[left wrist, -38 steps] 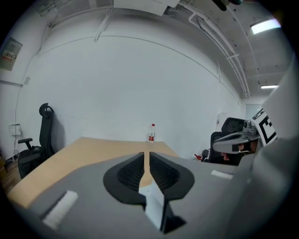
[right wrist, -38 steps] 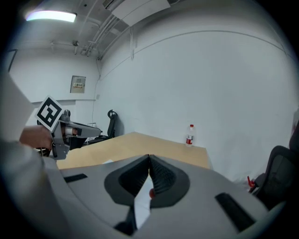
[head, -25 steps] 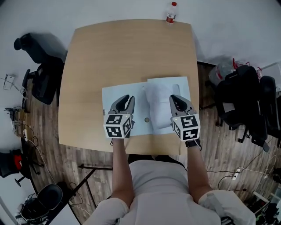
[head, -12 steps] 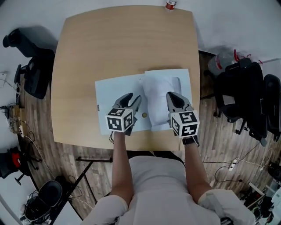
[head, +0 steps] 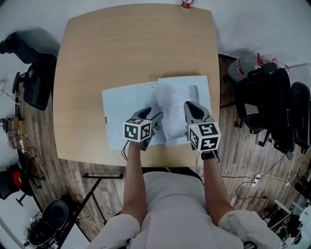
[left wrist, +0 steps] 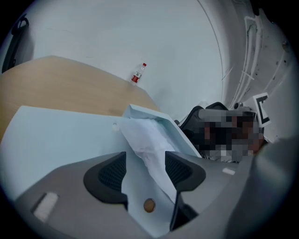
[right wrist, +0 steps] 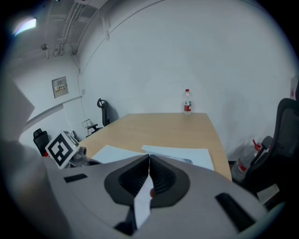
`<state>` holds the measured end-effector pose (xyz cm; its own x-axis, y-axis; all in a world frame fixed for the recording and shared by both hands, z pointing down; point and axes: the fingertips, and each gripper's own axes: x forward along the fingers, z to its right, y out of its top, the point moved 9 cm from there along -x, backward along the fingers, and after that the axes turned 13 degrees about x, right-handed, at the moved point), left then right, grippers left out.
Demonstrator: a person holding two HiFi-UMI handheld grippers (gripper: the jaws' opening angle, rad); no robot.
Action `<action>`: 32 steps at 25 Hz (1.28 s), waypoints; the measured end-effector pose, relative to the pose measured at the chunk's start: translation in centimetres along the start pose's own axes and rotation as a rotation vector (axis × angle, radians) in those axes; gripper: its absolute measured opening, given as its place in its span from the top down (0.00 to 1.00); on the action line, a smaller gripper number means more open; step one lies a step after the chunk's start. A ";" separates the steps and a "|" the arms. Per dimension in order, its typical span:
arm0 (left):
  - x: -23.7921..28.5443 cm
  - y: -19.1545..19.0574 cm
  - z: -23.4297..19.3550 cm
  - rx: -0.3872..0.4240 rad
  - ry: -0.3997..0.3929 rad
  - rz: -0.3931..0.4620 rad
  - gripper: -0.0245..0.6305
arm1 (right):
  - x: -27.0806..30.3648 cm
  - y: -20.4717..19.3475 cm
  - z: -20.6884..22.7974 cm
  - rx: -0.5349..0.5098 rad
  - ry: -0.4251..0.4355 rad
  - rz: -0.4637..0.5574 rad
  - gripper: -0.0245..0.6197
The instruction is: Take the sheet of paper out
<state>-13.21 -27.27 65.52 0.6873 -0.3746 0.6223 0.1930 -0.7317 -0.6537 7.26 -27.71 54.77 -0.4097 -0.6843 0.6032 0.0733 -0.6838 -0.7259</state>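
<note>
A light blue envelope (head: 125, 107) lies flat on the wooden table (head: 131, 48), with a crumpled white sheet of paper (head: 172, 114) sticking out of its right side. My right gripper (head: 194, 111) is shut on the near edge of that sheet (right wrist: 142, 205), which hangs between its pads. My left gripper (head: 154, 122) is low over the envelope's near right part, its jaws opening wide. The envelope (left wrist: 60, 135), the sheet's edge (left wrist: 145, 140) and a brass button (left wrist: 149, 205) show between its pads (left wrist: 112, 175), which press on nothing.
A water bottle (head: 186, 4) stands at the table's far edge. Black office chairs (head: 34, 82) stand to the left of the table. A black chair with bags (head: 272, 112) stands to the right. The table's near edge runs just below both grippers.
My left gripper came down toward the envelope, shifted right toward the sheet, rolled, and its jaws spread apart. The right gripper sank slightly and stayed shut on the sheet.
</note>
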 end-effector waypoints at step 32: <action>4.4 -2.0 1.3 -0.041 -0.032 -0.136 0.92 | -0.4 0.3 2.2 0.132 -0.062 0.035 0.94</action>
<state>-9.62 -26.71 69.02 0.6791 -0.2527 0.6892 0.2572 -0.7975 -0.5457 9.49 -28.17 55.06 -0.3482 -0.7201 0.6001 0.2073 -0.6835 -0.6999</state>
